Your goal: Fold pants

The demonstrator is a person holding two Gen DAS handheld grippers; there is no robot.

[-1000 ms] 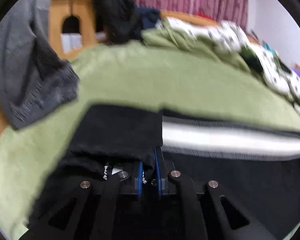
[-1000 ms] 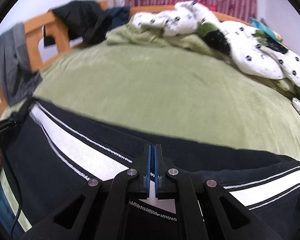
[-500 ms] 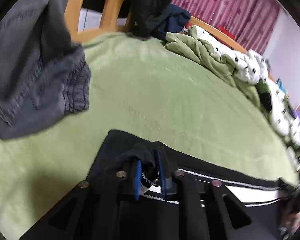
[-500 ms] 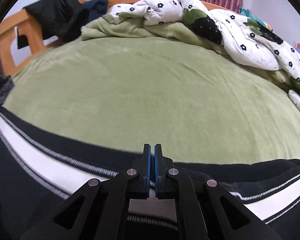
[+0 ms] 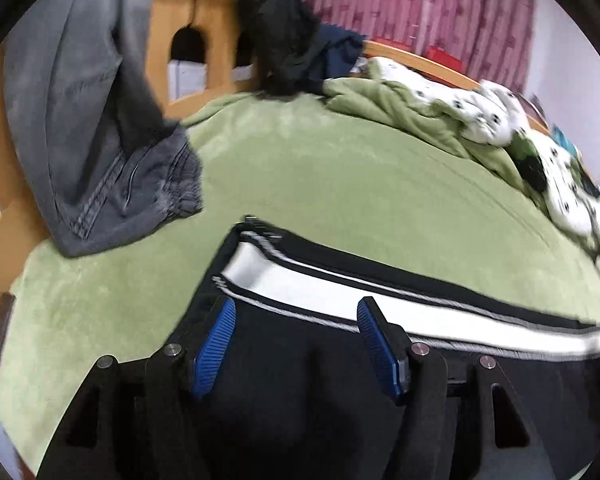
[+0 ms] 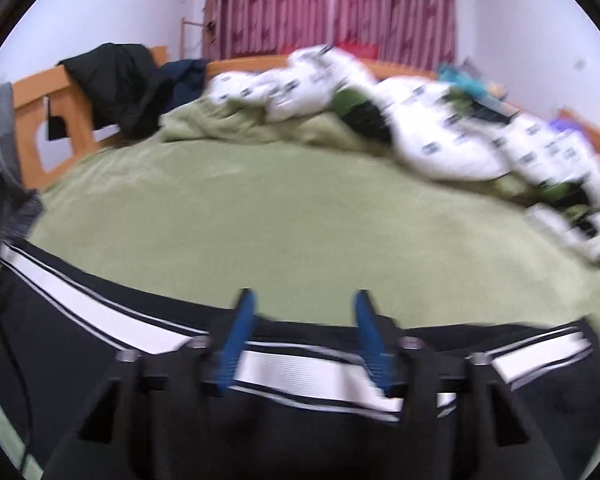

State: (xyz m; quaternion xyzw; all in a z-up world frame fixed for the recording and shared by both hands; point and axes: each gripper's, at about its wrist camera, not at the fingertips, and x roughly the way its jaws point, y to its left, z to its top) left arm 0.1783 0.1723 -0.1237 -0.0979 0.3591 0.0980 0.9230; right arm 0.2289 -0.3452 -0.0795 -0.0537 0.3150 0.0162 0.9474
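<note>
L to R, both wrist views.

Far L: grey jeans [image 5: 100,152] draped over the wooden bed frame [image 5: 188,12], lower end resting on the green bed cover [image 5: 340,184]. A black jacket [image 5: 276,40] hangs on the frame further back.

My left gripper [image 5: 292,320]: jaws opening, blue pads [image 5: 216,344] set apart, nothing pinched. Black cloth of the pants [image 5: 300,380] lies beneath and between the pads; pads do not press it. Pants lie flat on the cover at the near edge of the bed, white side stripe [image 5: 340,288] running L to R along the top edge, folded corner at upper L.

My right gripper [image 6: 304,320]: jaws opening, pads [image 6: 236,336] apart, no cloth clamped. Stripe section of the pants [image 6: 300,364] sits below the gap. View is motion-blurred, so whether fingers touch fabric: cannot tell.

Far R: crumpled white spotted duvet [image 6: 440,132] heaped along the back of the bed; red curtains [image 6: 332,4] behind.
</note>
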